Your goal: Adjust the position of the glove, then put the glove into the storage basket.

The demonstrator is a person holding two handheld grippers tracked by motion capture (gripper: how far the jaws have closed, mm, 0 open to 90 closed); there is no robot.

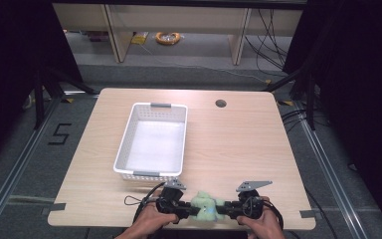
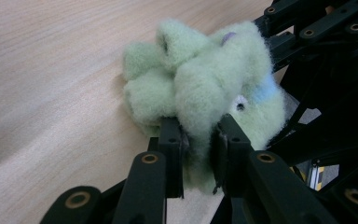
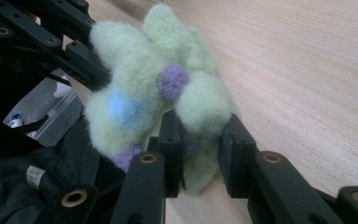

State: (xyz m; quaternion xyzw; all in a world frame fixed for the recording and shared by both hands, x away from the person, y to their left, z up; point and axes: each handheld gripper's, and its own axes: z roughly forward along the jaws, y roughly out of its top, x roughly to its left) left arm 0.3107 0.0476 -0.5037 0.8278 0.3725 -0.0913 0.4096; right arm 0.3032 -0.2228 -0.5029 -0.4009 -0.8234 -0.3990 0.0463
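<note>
Hands are kept low at the near table (image 1: 238, 144) edge, facing each other. Green plush toy (image 1: 203, 205) is pinched between them: left gripper (image 1: 184, 209) clamps one side, right gripper (image 1: 224, 209) the other.

The high view looked forward and down from above the person's side of the table (image 1: 238, 144), taking in the whole top and the white basket (image 1: 151, 142) beyond the green plush toy (image 1: 205, 205). The left gripper view sat very close to the plush toy (image 2: 200, 88), looking along the tabletop. The right gripper view faced the plush toy (image 3: 144, 88) from the opposite side, equally near. All three shared that toy.
</note>
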